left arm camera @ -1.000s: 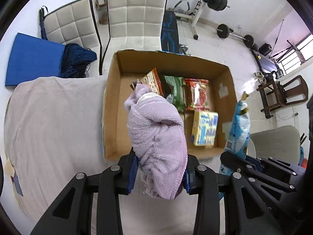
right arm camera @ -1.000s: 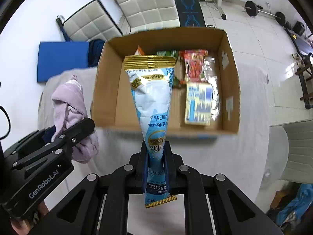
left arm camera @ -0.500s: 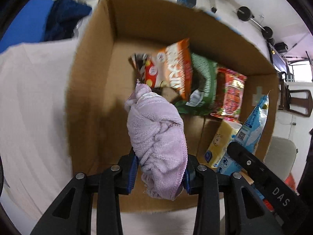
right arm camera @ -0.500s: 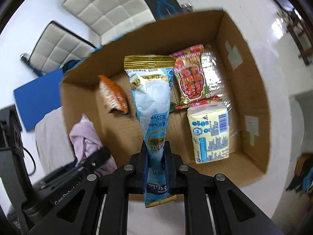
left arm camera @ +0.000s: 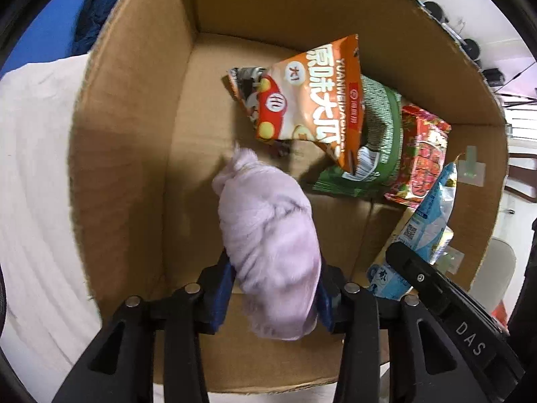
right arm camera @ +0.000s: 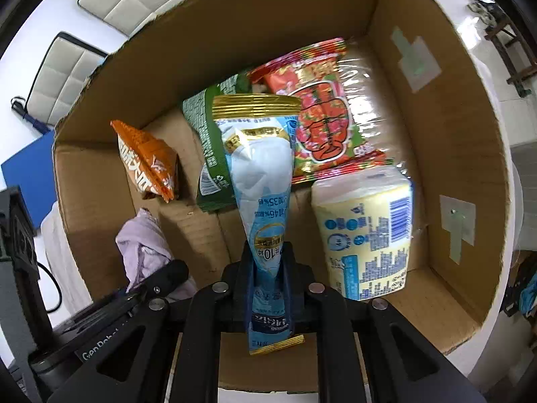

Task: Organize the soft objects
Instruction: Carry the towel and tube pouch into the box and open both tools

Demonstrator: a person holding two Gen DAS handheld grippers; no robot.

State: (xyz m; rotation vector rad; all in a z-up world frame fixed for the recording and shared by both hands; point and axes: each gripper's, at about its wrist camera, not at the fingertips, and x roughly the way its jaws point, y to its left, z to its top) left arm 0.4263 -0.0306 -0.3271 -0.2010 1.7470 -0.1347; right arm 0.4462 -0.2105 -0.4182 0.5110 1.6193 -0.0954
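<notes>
My left gripper (left arm camera: 273, 285) is shut on a rolled lilac towel (left arm camera: 268, 235) and holds it inside the open cardboard box (left arm camera: 127, 107), over the bare left part of its floor. The towel also shows in the right wrist view (right arm camera: 144, 248). My right gripper (right arm camera: 268, 268) is shut on a tall light-blue snack bag with a gold top (right arm camera: 260, 174), held upright over the middle of the box (right arm camera: 446, 154). That bag shows at the right of the left wrist view (left arm camera: 426, 221).
In the box lie an orange snack bag (left arm camera: 312, 100), a green packet (left arm camera: 376, 141), a red packet (right arm camera: 325, 117) and a yellow-blue tissue pack (right arm camera: 365, 231). A pale cloth covers the table (left arm camera: 37, 184). White padded chairs (right arm camera: 110, 3) stand behind.
Both grippers have moved forward and down from in front of the box to inside it, each still holding its item. The box now fills both views.
</notes>
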